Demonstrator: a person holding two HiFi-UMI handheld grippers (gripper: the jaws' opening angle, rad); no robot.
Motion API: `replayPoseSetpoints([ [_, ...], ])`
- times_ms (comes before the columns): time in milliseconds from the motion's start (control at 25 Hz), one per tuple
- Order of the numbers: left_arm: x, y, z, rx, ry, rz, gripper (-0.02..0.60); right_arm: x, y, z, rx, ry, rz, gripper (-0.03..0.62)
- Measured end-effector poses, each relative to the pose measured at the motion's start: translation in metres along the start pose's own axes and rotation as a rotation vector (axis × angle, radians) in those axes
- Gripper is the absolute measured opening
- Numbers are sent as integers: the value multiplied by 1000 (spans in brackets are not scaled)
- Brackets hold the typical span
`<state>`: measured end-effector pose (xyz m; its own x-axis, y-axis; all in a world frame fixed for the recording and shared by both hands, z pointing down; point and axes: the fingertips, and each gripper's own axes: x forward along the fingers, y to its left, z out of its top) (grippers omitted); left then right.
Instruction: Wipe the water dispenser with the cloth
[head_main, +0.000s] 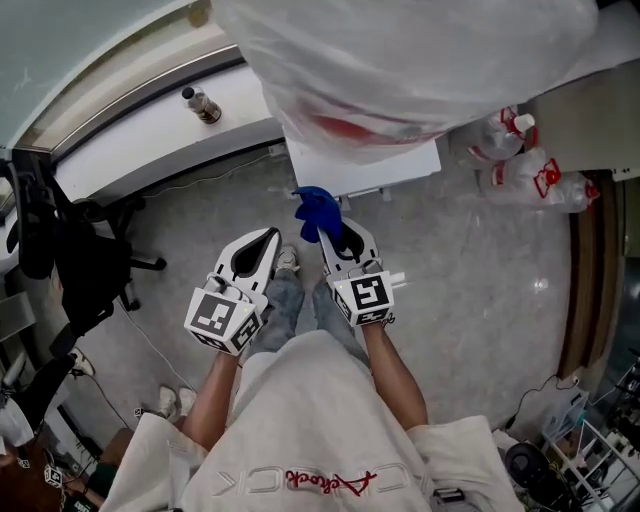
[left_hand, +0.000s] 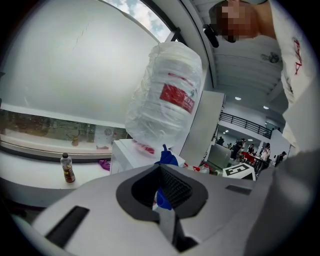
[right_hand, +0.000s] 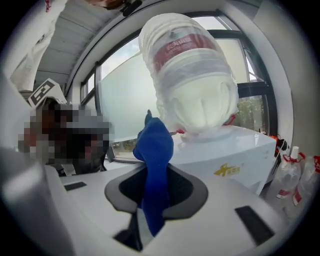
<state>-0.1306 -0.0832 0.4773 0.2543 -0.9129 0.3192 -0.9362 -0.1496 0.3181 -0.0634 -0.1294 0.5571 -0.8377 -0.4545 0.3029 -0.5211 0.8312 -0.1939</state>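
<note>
Left gripper (left_hand: 161, 170) jaws are closed together, nothing clamped between them. Blue cloth (left_hand: 168, 157) shows just past the tips and through the pad opening. Behind it is the white water dispenser (left_hand: 131, 155), topped by a plastic-wrapped water jug (left_hand: 167, 97) with a red label. Small bottle (left_hand: 67, 168) stands upright on the white ledge (left_hand: 30, 172) at left, purple item (left_hand: 104, 164) near it. Marker cube (left_hand: 240, 170) at right.

two tongs, left tongs (head_main: 268, 240) and right tongs (head_main: 328, 238), one cloth (head_main: 316, 208), one water dispenser (head_main: 365, 172), one small bottle (head_main: 203, 105).
</note>
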Motion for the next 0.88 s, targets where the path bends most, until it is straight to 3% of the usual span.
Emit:
replayPoseSetpoints([
  [400, -6, -7, -41, -6, 49, 18, 11, 17, 11, -55, 22, 45, 48, 91],
  [680, -5, -17, -31, -1, 42, 7, 9, 18, -32, -52, 36, 55, -34, 91],
  [880, 8, -19, -29, -18, 43, -8, 9, 0, -89, -47, 46, 49, -148, 92],
])
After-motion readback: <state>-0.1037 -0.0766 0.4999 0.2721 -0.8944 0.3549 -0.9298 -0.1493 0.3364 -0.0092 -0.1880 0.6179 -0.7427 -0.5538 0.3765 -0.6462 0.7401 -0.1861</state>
